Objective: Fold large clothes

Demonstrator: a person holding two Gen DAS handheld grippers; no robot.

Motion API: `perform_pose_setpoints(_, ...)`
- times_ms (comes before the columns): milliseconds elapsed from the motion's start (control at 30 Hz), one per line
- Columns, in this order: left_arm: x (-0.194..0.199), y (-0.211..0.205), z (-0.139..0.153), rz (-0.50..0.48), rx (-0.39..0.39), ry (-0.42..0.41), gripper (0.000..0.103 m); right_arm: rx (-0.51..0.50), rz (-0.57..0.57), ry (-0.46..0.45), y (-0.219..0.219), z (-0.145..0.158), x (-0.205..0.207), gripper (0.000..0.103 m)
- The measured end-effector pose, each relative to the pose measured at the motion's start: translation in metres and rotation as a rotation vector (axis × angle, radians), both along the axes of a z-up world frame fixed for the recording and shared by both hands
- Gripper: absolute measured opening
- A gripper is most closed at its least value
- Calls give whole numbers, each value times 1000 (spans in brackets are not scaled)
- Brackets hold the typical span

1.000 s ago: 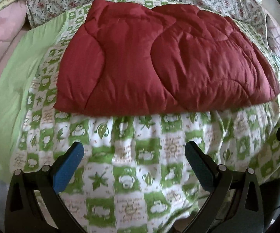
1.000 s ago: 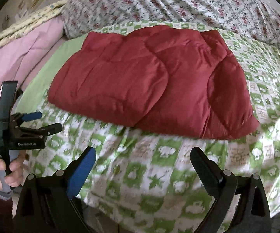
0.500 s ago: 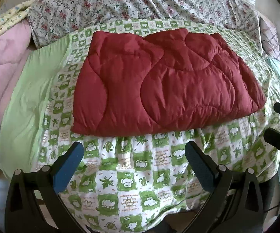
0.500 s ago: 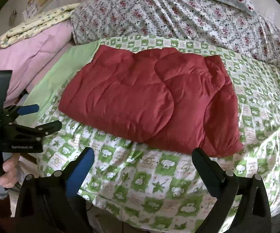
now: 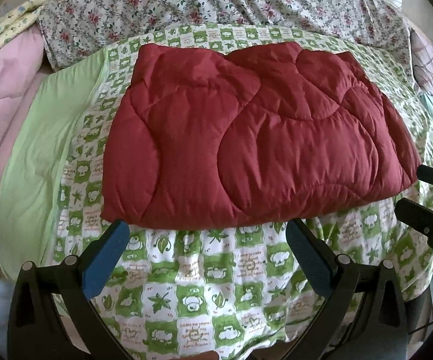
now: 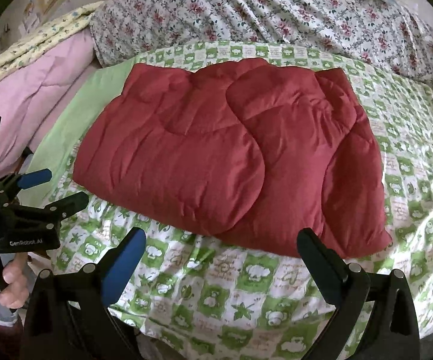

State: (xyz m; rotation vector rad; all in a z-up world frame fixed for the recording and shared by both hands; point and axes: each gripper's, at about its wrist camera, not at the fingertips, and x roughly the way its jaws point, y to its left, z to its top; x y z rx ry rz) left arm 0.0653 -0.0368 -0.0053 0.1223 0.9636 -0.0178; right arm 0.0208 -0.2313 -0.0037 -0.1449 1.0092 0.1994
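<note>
Both open grippers have closed back in on the folded red quilt [image 5: 255, 138] after pulling away half a second ago; the left gripper [image 5: 207, 249] and right gripper [image 6: 222, 249] now hover at its near edge.

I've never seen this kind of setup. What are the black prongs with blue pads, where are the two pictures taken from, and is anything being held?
There is no robot. A person holds a two-finger gripper in each hand, each carrying a forward-looking camera. One picture looks past the left gripper, the other past the right gripper. The right view also shows the hand gripping the left tool. A folded red quilted coat lies on a green checked sheet on a bed. Both grippers are open and hold nothing.
</note>
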Motion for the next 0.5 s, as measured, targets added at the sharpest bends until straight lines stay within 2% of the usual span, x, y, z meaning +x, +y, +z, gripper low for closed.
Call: perform_pose_setpoints(500,15,2,-2,4,0,3,103,1,15,-7,5,4,21,102)
